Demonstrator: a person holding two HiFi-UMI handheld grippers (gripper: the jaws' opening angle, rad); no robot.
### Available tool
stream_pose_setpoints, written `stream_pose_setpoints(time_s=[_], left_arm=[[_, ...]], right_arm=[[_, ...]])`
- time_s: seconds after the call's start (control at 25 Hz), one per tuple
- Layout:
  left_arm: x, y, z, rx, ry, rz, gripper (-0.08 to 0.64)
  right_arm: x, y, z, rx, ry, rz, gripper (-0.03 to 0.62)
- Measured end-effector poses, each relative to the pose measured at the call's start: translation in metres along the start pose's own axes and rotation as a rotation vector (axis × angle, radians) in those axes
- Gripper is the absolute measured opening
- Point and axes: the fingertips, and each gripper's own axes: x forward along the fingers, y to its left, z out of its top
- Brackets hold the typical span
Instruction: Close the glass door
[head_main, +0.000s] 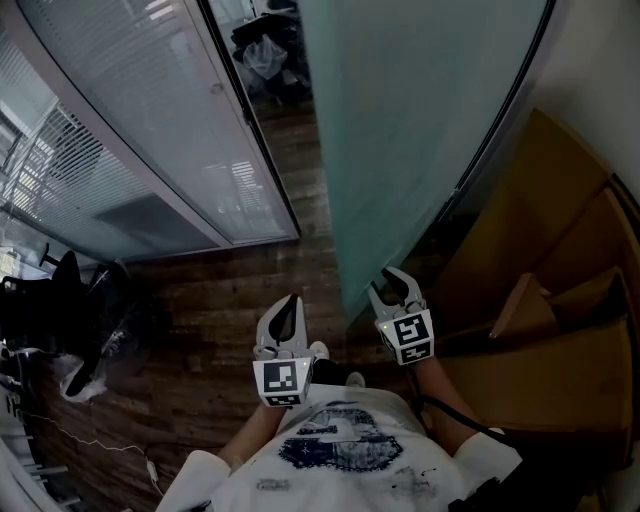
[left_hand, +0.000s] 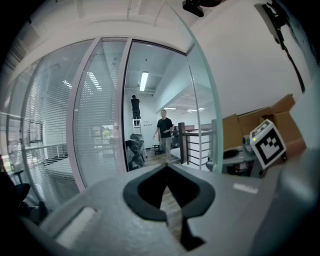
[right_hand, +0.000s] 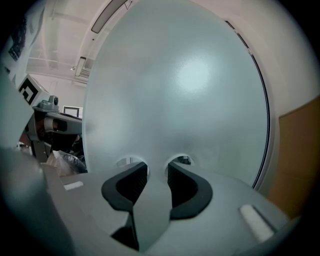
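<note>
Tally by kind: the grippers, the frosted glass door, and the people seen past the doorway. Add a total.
Grippers: 2 (left gripper, right gripper)
Frosted glass door: 1
People past the doorway: 2 (person walking, person standing raised farther back)
Total: 5

On my feed the tall pale-green glass door (head_main: 420, 130) looked frosted, smooth and matt, with one soft bright patch where light fell on it. The dark brown plank floor (head_main: 220, 300) read as grained wood with a dull shine. The clear glass partition wall (head_main: 130, 140) was glossy, with white slatted blinds behind it. The brown box (head_main: 530, 320) seemed to be plain matt cardboard. The left claw (head_main: 290, 300) and the right claw (right_hand: 157, 167) had matt grey plastic shells with black rubbery-looking pads, finely ribbed on the right one. The person's white printed shirt (head_main: 340, 450) was soft cloth.
</note>
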Motion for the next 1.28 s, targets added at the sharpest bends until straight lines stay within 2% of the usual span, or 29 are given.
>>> stream_pose_setpoints(time_s=[0.56, 0.92, 1.28], left_arm=[[0.033, 0.021, 0.003, -0.015, -0.009, -0.025, 0.003], [0.046, 0.046, 0.011, -0.017, 0.005, -0.046, 0.003], [0.053, 0.071, 0.002, -0.024, 0.011, -0.070, 0.003]], right_arm=[[0.031, 0.006, 0.012, 0.014, 0.009, -0.004, 0.134], [0.052, 0.007, 0.021, 0.035, 0.035, -0.055, 0.133], [0.078, 0.005, 0.018, 0.045, 0.054, -0.096, 0.129]])
